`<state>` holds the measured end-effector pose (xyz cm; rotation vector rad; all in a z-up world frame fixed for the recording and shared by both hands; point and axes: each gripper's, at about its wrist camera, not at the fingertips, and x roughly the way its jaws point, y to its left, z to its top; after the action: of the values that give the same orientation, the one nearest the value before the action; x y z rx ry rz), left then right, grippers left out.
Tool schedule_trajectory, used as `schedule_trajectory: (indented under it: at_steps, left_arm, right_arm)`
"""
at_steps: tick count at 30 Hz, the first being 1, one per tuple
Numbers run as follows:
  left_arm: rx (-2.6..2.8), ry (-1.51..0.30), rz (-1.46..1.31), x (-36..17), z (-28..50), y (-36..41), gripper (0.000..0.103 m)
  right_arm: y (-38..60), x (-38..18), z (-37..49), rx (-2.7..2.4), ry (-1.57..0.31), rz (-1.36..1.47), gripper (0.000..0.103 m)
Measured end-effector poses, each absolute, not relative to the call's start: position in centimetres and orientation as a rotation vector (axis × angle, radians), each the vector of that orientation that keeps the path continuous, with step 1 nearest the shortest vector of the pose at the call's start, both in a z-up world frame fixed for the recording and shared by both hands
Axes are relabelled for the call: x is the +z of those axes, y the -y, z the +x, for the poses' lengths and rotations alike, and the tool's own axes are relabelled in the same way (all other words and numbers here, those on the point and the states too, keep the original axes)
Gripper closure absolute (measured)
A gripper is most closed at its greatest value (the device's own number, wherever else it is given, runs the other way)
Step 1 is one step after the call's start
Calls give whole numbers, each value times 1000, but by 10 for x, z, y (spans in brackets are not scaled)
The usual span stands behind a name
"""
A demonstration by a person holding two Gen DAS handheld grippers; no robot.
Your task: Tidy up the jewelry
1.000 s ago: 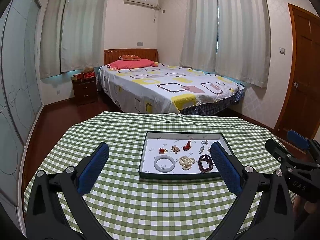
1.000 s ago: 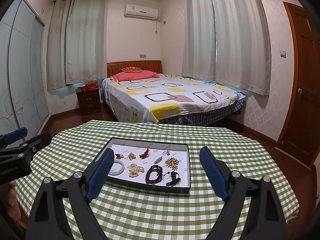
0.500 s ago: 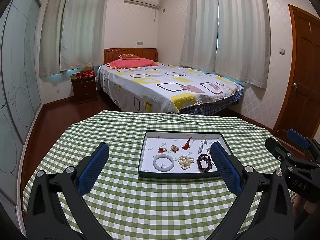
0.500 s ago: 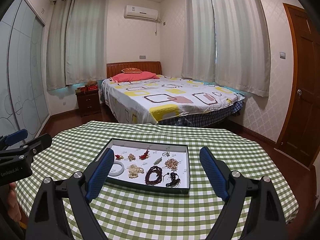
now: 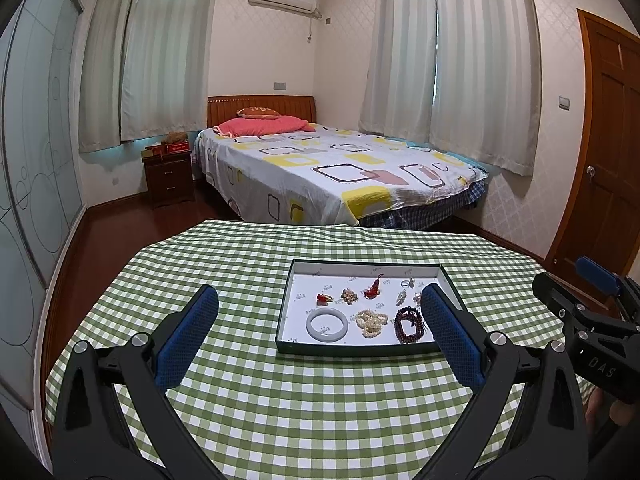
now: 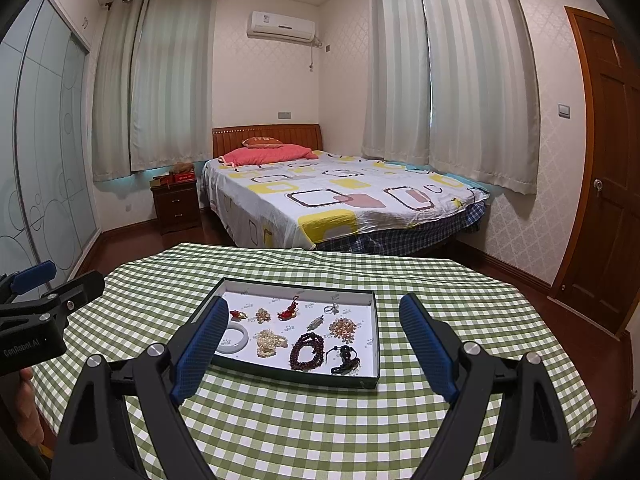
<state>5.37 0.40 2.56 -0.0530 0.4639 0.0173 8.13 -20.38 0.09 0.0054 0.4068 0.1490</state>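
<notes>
Your left gripper (image 5: pixel 320 308) and right gripper (image 6: pixel 312 320) hang spread, empty; at 12 o'clock, the tray (image 6: pixel 296 376) crowds beads (image 6: pixel 307 350) that could snag neighbours.

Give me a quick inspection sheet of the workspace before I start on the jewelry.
Surface: round table under a green-and-white checked cloth, flat, slightly rumpled at the far edge.
Job's things: shallow dark-rimmed tray with white lining holding a pale jade-like bangle, cream bead cluster, dark red bead strand, black corded pendant, red tassel charm and several small pieces.
Clutter: nothing seen on the cloth outside the tray.
Grippers: left gripper and right gripper both open, empty, short of the tray.
Cables: nothing seen.
Surroundings: bed with patterned sheet, dark wooden nightstand, curtains, wooden door.
</notes>
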Motion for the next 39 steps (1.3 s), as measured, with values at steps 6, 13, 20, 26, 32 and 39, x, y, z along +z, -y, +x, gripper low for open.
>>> schedule_trajectory:
  at_steps: [6,13,20,26,32,39]
  left_arm:
    - [18,-465,-62,26,53,-6,5]
    - [20,-462,-62,26,53,-6,4]
    - [28,-456,-55,27,52,-6,4]
    - [49,-452,-65,28,52,-9,5]
    - [55,-460,-64,26,54,-10,5]
    - [28,-472,-94,19,58,-15,4]
  right_arm:
    - [204,1,81,148,-406,5,19]
    - [204,1,80,149,-407,4,18]
    - [203,0,80,149,-409,5,18]
    - [202,-1,80,149,-409,4,18]
    - [202,-2,79,149,-414,4,18]
    - [202,-5,77,152,-420,5,18]
